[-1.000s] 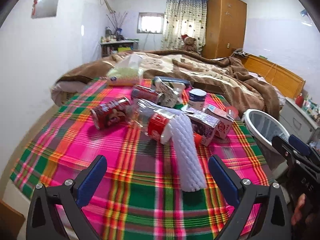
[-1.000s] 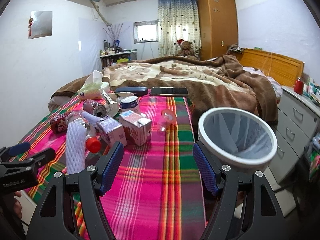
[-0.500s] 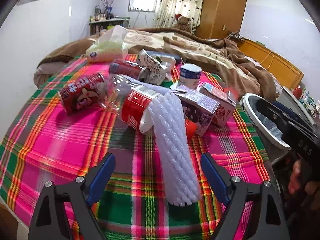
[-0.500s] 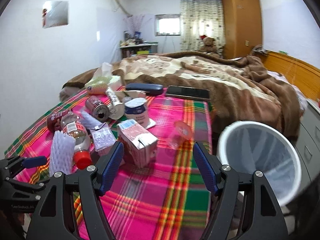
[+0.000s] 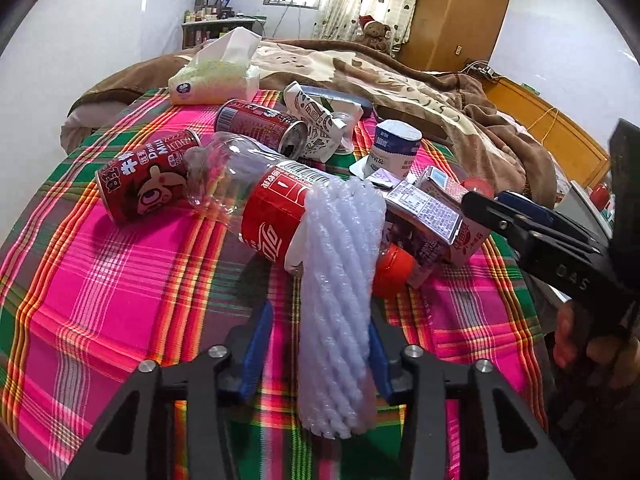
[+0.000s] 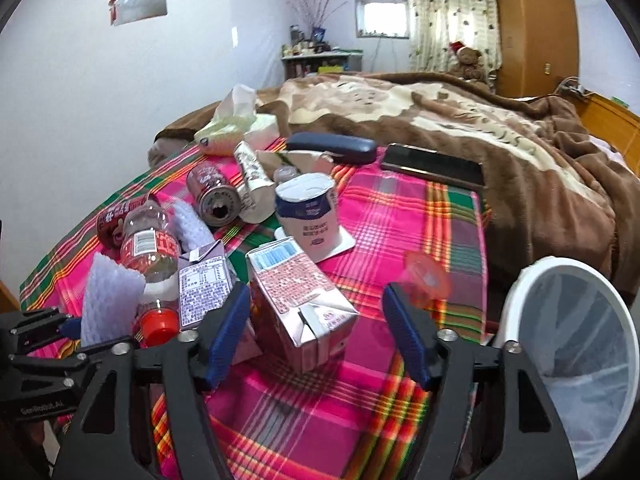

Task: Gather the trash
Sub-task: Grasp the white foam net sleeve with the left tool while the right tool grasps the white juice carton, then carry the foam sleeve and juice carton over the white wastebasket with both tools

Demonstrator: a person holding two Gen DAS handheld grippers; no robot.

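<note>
Trash lies on a pink plaid cloth (image 5: 120, 280) on the bed. My left gripper (image 5: 316, 344) has closed around a white foam net sleeve (image 5: 336, 304), which also shows in the right wrist view (image 6: 108, 300); its right pad touches, the left is close beside. The sleeve leans on a clear cola bottle (image 5: 264, 200). My right gripper (image 6: 316, 332) is open around a pink milk carton (image 6: 296, 300), not touching it. A purple carton (image 6: 204, 284) stands beside. A white bin (image 6: 576, 360) stands at the right.
Two red cans (image 5: 148, 180) (image 5: 260, 124), a white-blue cup (image 6: 308, 212), a crumpled paper cup (image 5: 316, 124), a pink lid (image 6: 424, 280), a tissue pack (image 5: 216, 80), a glasses case (image 6: 332, 146) and a phone (image 6: 432, 166) lie on the bed. A brown blanket (image 6: 480, 128) lies behind.
My left gripper moved forward and closed in around the foam sleeve. My right gripper moved left and down until its open fingers stand on either side of the pink carton.
</note>
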